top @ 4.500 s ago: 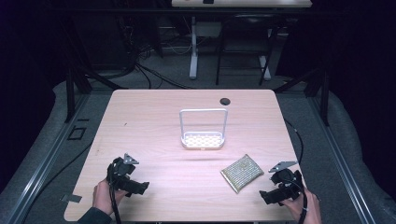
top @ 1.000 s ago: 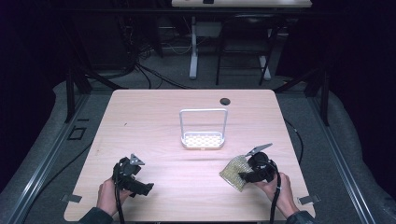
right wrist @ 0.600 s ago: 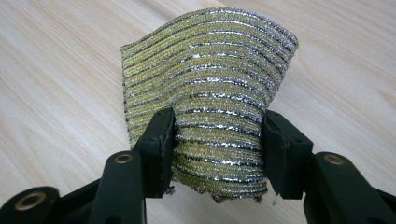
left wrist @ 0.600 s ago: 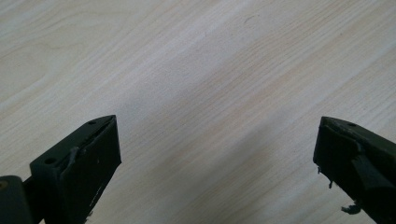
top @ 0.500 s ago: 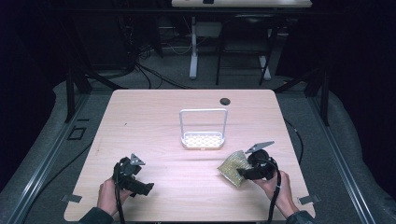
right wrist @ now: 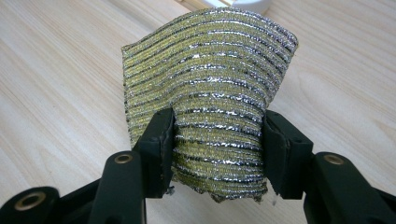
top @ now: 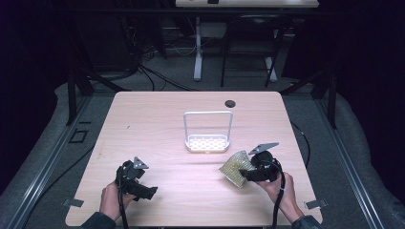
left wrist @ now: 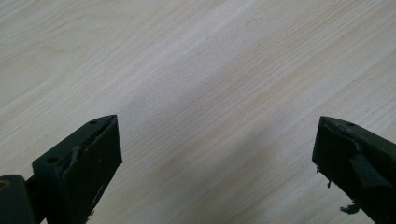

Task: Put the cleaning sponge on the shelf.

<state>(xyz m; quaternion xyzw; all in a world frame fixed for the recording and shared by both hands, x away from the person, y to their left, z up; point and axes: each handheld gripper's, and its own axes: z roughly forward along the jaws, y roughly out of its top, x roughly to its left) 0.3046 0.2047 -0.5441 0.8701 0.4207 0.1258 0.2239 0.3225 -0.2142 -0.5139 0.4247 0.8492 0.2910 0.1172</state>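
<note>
Right gripper view has the right gripper [right wrist: 217,149] clamped across the lower part of one gold-and-silver scouring pad [right wrist: 210,93], which bows between the jaws: it looks light and soft, best pinched near an edge. It is held just above the table [top: 157,124], near the single white rack [top: 208,136]; the left gripper [left wrist: 215,158] hovers, jaws wide apart.
</note>
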